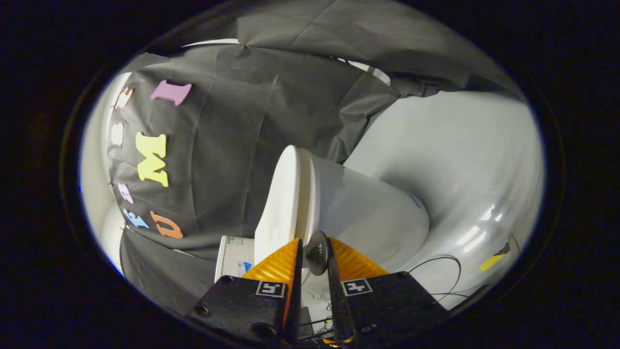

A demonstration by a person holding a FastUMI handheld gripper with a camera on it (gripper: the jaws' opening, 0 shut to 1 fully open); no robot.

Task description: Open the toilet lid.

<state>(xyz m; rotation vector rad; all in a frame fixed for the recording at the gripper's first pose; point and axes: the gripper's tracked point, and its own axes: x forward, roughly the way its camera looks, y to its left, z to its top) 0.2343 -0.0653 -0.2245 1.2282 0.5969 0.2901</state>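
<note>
The view is rolled on its side, so the toilet (358,213) appears tipped over just ahead of the gripper (315,252). The toilet lid (281,203) lies flat against the seat (306,194), closed, with only a thin seam showing between them. The lid's near edge runs down behind the fingers and is lost there.

The fingers stand close together with a narrow gap. In that gap sits a small round grey knob (317,253), seemingly on the lid's rim. Both fingers flank it closely, yet whether both press on it cannot be told, and the knob's stem is hidden behind the fingertips.

Beyond the fingers to one side, the bowl's rounded body swells toward the glossy pale floor (474,160), where a thin black cable (438,264) loops and a bit of yellow tape (491,261) lies near the rim of sight. To the other side of the lid hangs the black cloth wall (232,121), with open room between it and the lid's outer face. A white box-like part (235,257), partly cut off by the fingers, sits low beside the lid; what it is cannot be made out.
</note>
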